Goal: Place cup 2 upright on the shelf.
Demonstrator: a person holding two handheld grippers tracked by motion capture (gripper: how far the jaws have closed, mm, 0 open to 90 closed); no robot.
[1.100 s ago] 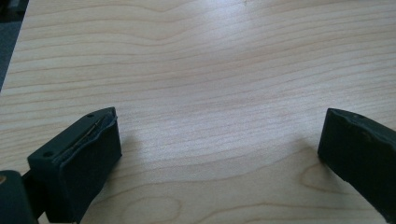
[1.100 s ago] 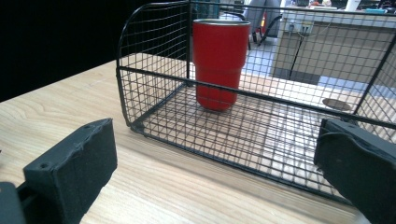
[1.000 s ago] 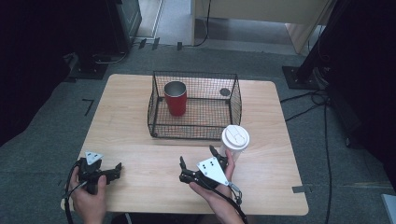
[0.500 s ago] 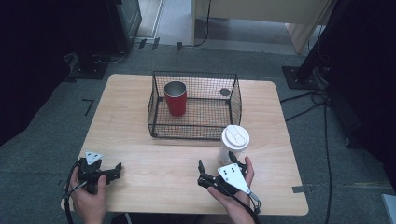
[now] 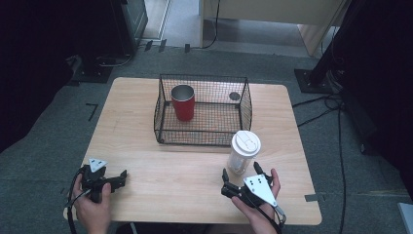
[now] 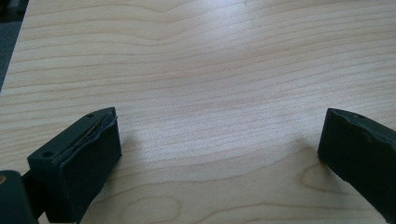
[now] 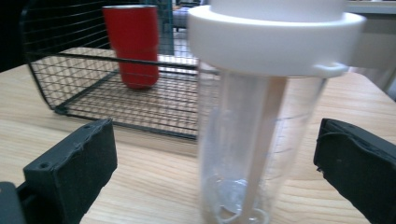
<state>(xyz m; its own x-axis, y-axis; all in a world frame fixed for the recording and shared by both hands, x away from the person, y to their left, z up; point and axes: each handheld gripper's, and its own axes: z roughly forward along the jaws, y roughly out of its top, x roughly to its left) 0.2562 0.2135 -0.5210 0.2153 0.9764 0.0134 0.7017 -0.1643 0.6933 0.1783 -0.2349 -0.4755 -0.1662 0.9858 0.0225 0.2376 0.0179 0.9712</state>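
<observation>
Pale wooden tabletop point(image 5: 146, 146) on grey carpet, dark equipment around. Toward the far edge, a black wire basket point(image 5: 202, 109) with a red cup point(image 5: 183, 102) standing inside. Near the front right, a clear tumbler with a white lid point(image 5: 243, 152), upright on the wood just outside the basket. Right tool point(image 5: 241, 175) pulled back toward the near edge compared with a second ago, now aimed straight at the tumbler, jaws spread wide on either side of it, not touching. Likely lined up for a grasp. Left tool point(image 5: 119, 178) spread, idle over bare wood at the front left, unmoved.
</observation>
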